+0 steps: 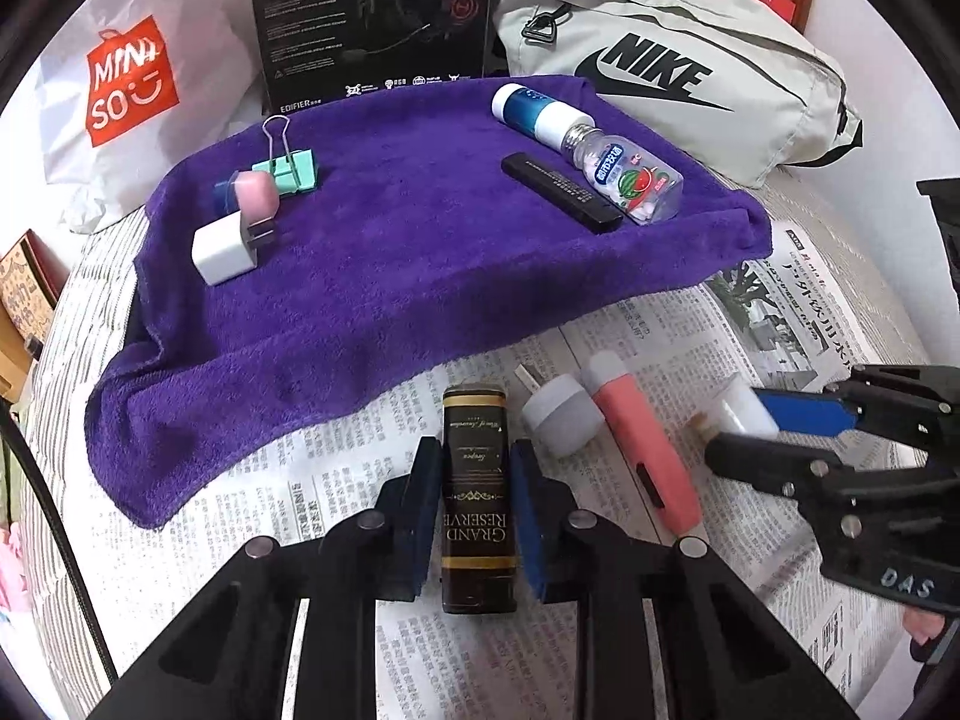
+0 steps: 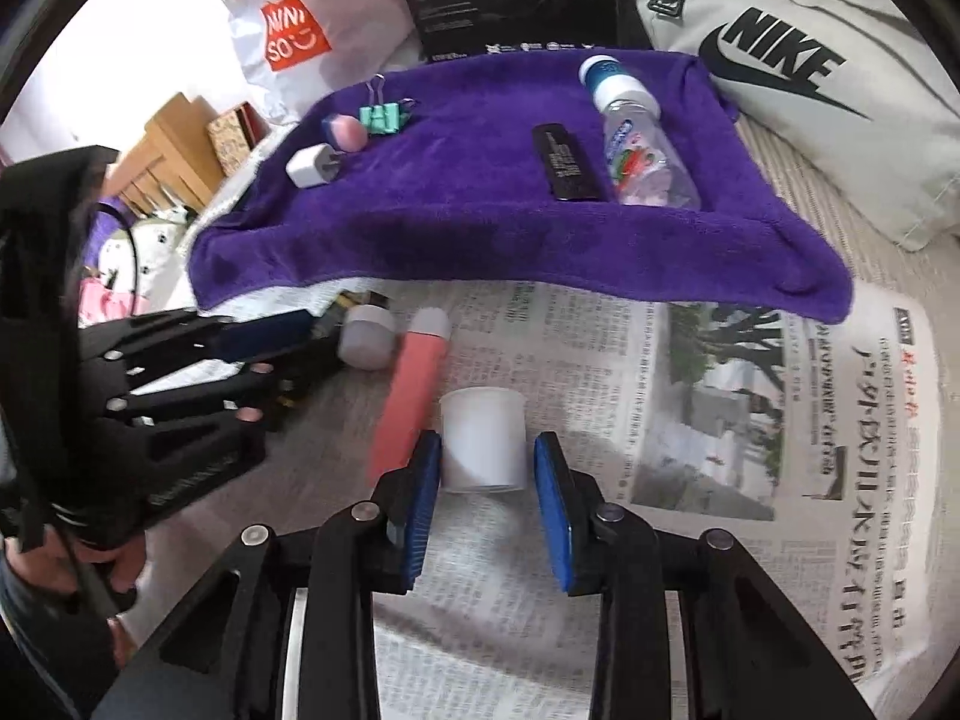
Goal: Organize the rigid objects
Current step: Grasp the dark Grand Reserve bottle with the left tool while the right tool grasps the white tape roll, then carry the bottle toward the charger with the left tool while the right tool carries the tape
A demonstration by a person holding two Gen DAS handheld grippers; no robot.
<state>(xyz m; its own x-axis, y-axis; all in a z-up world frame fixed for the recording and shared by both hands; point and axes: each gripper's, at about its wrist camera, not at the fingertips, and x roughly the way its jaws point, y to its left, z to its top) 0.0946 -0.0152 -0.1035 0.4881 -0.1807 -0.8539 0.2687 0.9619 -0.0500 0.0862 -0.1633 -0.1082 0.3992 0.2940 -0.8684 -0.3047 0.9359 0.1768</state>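
My left gripper (image 1: 476, 450) is shut on a brown "Grand Reserve" box (image 1: 479, 516) that lies on the newspaper (image 1: 336, 498). To its right lie a grey-white plug (image 1: 561, 420) and a pink stick (image 1: 642, 438). My right gripper (image 2: 487, 441) points down over a small white cup (image 2: 480, 420). Its blue pads (image 2: 555, 504) flank the cup, with a thin gap on the right side. In the left wrist view the right gripper (image 1: 741, 426) reaches in from the right around the white cup (image 1: 747, 411).
A purple towel (image 1: 420, 252) behind holds a white charger (image 1: 222, 249), pink eraser (image 1: 258, 195), green binder clip (image 1: 291, 171), black stick (image 1: 561, 192) and two small bottles (image 1: 624, 174). A Nike bag (image 1: 690, 78), black box (image 1: 372, 18) and Miniso bag (image 1: 132, 84) stand at the back.
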